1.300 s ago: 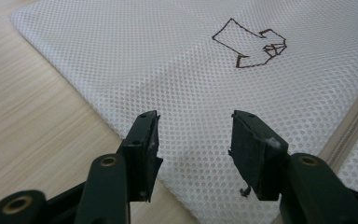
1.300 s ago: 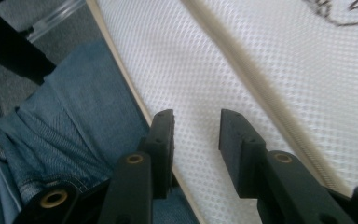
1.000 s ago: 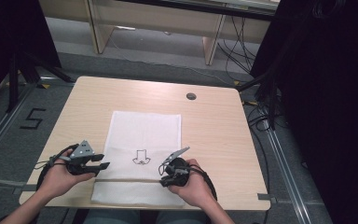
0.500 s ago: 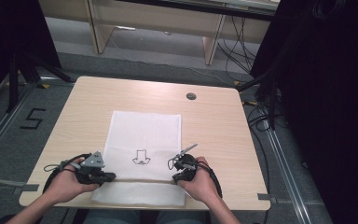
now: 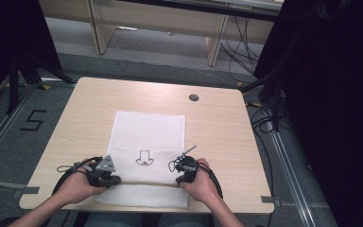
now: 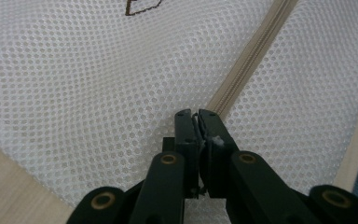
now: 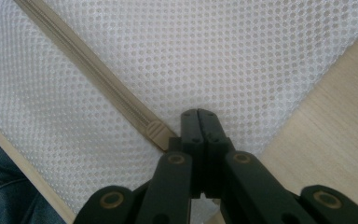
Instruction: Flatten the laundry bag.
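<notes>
Mesh bag (image 5: 149, 132) zipper (image 6: 244, 70) at 6 o'clock: left gripper (image 6: 196, 115) clenched on mesh, right gripper (image 7: 199, 113) clenched at the slider (image 7: 156, 129), may slip off or bunch the mesh

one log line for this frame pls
left gripper: jaws just closed, pinching mesh bag by zipper | right gripper: shut on mesh at zipper end

mesh bags: 1 (image 5: 149, 142) | zippers: 1 (image 7: 88, 65) | grippers: 2 (image 5: 108, 176) (image 5: 183, 176) | tables: 1 (image 5: 217, 123)
</notes>
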Available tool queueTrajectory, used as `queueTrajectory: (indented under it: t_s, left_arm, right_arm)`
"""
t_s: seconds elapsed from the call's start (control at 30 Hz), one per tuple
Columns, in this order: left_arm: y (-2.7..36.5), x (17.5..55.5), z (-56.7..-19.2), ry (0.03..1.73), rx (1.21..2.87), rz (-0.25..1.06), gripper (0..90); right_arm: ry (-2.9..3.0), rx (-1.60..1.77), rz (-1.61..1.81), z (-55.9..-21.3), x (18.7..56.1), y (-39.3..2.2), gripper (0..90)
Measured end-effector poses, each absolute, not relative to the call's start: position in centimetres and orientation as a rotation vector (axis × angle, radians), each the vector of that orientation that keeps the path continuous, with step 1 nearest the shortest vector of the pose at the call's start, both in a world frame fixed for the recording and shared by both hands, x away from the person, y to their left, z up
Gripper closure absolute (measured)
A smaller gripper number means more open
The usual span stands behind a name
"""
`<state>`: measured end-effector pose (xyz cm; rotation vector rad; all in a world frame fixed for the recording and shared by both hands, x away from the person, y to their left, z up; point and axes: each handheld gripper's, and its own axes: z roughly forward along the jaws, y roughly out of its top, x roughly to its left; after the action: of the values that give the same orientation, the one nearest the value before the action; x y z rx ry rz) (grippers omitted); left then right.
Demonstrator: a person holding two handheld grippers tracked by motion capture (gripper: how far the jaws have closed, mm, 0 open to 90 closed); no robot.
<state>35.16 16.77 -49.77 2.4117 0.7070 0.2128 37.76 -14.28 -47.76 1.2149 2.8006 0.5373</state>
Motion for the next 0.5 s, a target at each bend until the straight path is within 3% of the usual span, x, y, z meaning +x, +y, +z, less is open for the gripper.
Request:
queueTrajectory:
  t_s: [0.5]
  left_arm:
    - [16.13, 35.42, -49.83, 0.708, 2.414, 0.242, 85.2]
  right_arm:
    - [2.788, 1.212, 0.53, -47.81, 38.46, -14.79, 90.0]
